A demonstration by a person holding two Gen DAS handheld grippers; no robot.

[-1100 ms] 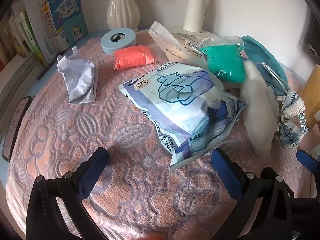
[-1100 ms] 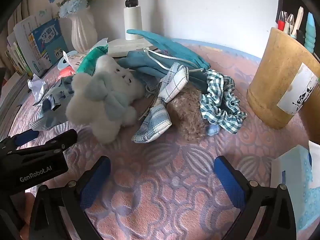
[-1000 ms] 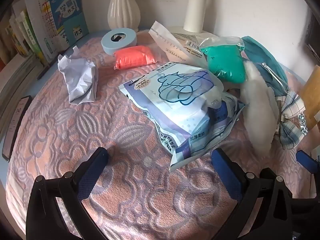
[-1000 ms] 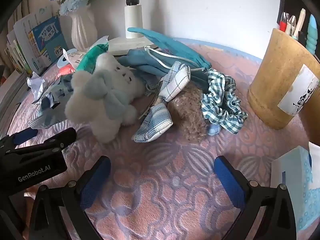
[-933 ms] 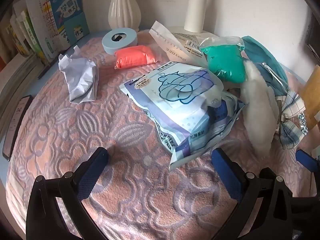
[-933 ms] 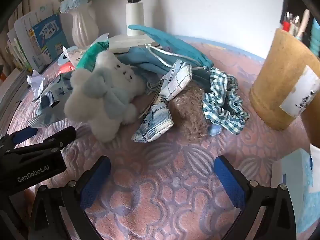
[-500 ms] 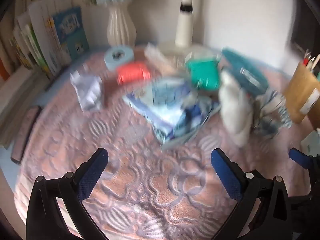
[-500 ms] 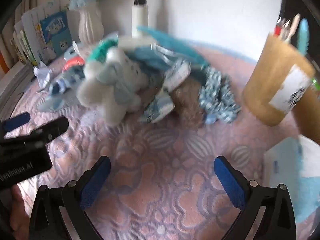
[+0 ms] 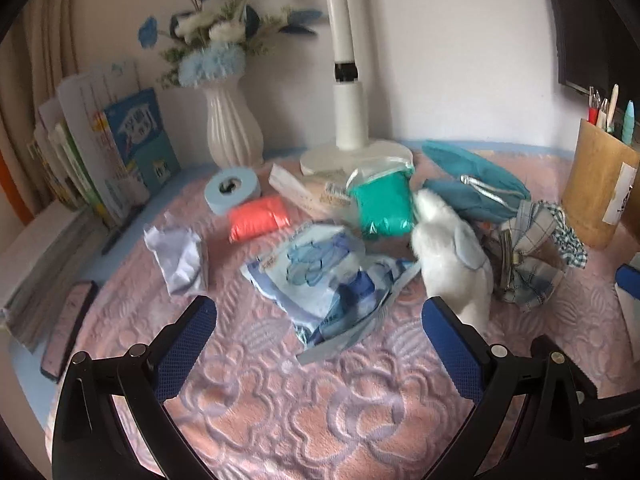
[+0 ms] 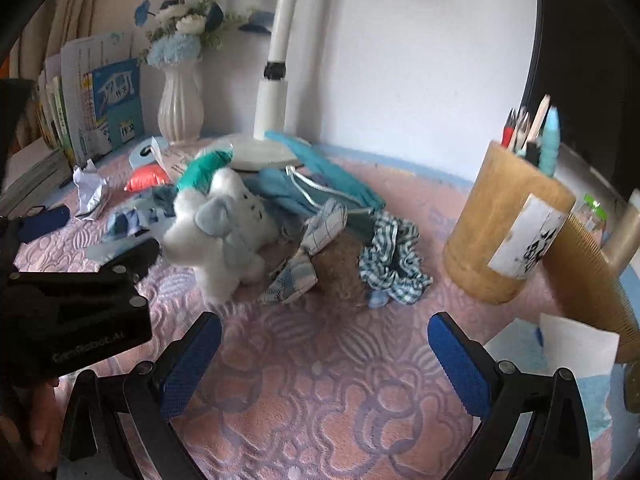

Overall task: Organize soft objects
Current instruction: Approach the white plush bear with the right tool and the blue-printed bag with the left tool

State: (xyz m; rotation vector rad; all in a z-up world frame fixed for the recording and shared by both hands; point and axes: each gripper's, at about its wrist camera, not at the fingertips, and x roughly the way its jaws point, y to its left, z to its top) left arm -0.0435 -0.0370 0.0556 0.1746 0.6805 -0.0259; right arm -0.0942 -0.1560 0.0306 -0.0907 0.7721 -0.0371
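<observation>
A white plush toy [image 9: 452, 256] [image 10: 224, 232] lies mid-table beside a plaid cloth [image 10: 308, 248], a brown fuzzy pouch [image 10: 340, 268], a green checked scrunchie [image 10: 394, 258] and a teal drawstring bag [image 9: 476, 192] [image 10: 320, 184]. A blue tissue pack [image 9: 320, 276], a green pack [image 9: 384, 204] and an orange pack [image 9: 258, 222] lie further left. My left gripper [image 9: 320, 336] is open, hovering short of the tissue pack. My right gripper [image 10: 324, 354] is open above bare cloth, short of the plush pile.
A pink patterned tablecloth [image 9: 280, 420] covers the table. White vase [image 9: 232, 132], lamp post [image 9: 348, 80], tape roll [image 9: 232, 192], crumpled paper [image 9: 180, 260], books [image 9: 100, 152] and a phone [image 9: 68, 328] stand left and back. Wooden pen holder [image 10: 504, 240] and tissue box [image 10: 560, 364] sit right.
Both grippers have pulled back and risen, so the pile looks smaller and more of the wall, vase flowers and lamp show. The objects lie as before.
</observation>
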